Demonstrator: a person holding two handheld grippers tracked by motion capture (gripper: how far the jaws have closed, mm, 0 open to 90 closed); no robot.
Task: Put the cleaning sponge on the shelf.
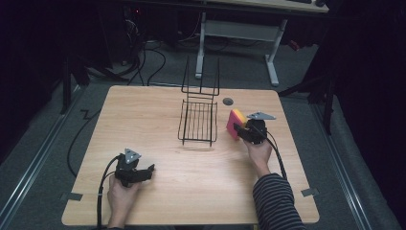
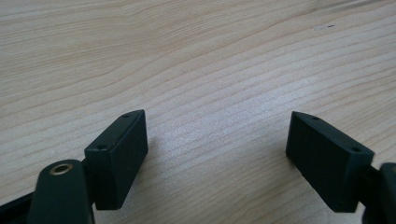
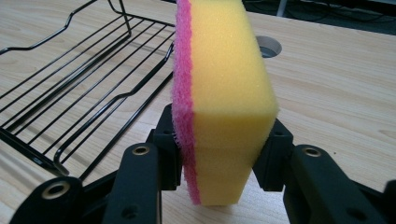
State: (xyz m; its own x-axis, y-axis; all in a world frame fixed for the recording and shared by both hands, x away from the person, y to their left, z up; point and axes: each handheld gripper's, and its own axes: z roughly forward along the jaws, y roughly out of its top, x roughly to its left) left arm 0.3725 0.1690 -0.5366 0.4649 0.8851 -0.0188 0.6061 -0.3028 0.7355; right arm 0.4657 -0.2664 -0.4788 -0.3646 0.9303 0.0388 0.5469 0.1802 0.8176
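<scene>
Gripping the sponge (image 3: 224,93) on edge, the right gripper (image 1: 245,129) has its pads pressed into both broad sides, yellow foam against one jaw and pink scouring face against the other; the foam bulges slightly at the pinch, so the hold looks firm. The sponge sits toward the right edge of the table (image 1: 143,110), just beside the wire rack (image 1: 197,122) and a little short of the round cable hole (image 1: 228,101) near the far edge. The left gripper (image 2: 217,154) rests near the front left corner with its jaws standing wide apart and nothing but bare wood between them.

The step in hand appears to be carrying the sponge over to the rack (a judgement from where things lie). To do it well: lift straight up before travelling, so the lower edge clears the rack's raised side wire; keep the squeeze steady, since foam springs and may twist in the pads; carry it level over the rack's flat grid, well short of the tall upright prongs at its far end; lower until the foam touches the wires, then release; the left gripper could steady the rack's near rim, as light wire frames slide easily.

No brand, label or writing can be read on the sponge, rack, table or grippers.
</scene>
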